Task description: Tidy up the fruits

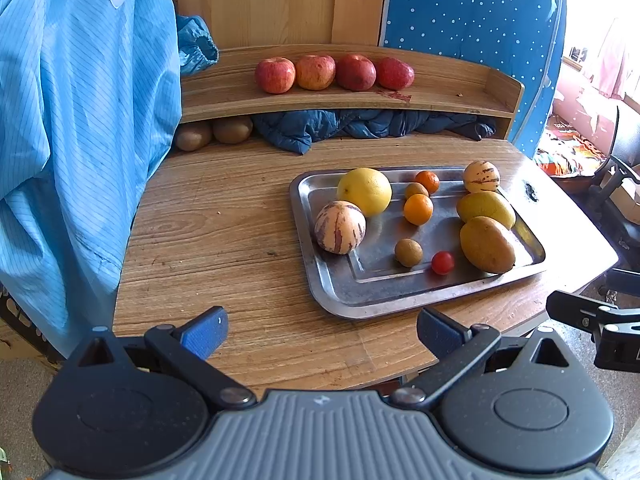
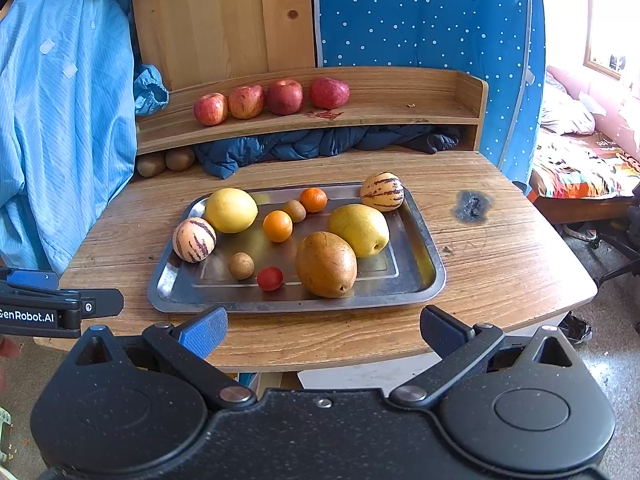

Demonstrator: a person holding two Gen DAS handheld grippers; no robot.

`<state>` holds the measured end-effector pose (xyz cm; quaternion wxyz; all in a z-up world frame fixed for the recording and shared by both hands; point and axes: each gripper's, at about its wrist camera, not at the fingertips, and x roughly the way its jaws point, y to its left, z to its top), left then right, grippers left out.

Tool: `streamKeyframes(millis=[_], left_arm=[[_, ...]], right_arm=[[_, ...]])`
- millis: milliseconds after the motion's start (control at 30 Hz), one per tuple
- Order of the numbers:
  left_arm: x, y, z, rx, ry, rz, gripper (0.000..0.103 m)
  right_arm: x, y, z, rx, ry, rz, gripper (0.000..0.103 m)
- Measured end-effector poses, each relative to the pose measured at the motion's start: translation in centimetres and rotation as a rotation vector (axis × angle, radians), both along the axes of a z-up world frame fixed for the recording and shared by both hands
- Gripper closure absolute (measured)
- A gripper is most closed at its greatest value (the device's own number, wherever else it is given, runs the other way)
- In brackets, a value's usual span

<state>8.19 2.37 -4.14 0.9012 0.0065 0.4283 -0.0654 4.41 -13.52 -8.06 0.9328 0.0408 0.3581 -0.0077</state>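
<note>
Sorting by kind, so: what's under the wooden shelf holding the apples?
Two kiwis at the left, beside a crumpled dark blue jacket filling the rest. Anything behind the jacket is hidden.

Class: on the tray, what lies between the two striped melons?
The big yellow citrus, two oranges and a kiwi lie between the striped melons, clearest in the right wrist view.

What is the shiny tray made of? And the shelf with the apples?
The tray looks like bare metal, probably steel: grey, shiny, mirroring the fruit. The shelf looks like wood or a wood-look board: brown grain lines, smooth matte top.
</note>
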Motion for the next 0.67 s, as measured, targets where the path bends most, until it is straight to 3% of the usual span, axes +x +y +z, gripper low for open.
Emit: streamKeyframes(millis=[667], left_arm=[[0.33,-0.23,-0.08,-0.008,0.012,-0.008,0.001]], right_arm=[[0.15,-0.08,-0.14,0.001,0.005,-0.008,0.001]])
